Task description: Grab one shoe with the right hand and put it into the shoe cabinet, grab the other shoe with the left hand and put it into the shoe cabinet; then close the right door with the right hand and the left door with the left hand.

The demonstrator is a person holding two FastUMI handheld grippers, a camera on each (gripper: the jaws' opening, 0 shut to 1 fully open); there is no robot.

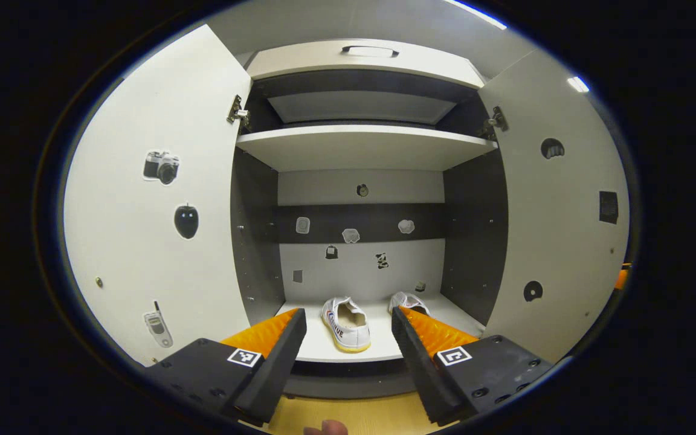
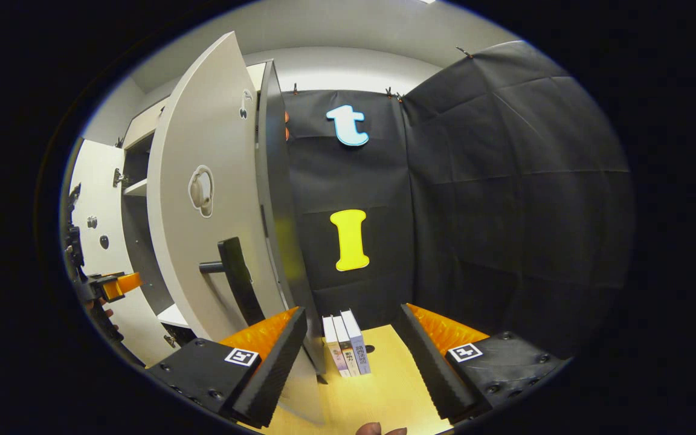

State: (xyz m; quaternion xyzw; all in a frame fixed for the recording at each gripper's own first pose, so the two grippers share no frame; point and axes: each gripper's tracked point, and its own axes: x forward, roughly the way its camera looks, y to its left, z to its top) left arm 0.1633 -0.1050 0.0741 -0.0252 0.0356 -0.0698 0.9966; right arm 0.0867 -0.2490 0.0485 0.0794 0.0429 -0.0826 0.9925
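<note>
Two shoes (image 1: 348, 323) inside shoe cabinet (image 1: 363, 148) (doors open)

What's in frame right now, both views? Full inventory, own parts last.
white canvas shoes: 2, white with pale soles, on the cabinet's bottom shelf, one centre, one further right
grey-white wooden shoe cabinet: 1, pale shelves, dark side walls, both doors open
left door: 1, pale, swung open, stickers on inner face
right door: 1, pale, swung open, dark bar handle on outer face
small stickers: several, mixed, on cabinet back wall
upright books: 3, pale spines, on the light wooden floor beside the cabinet
black cloth wall: behind the books
left gripper: open, facing the shoes
right gripper: open, by the right door
</note>
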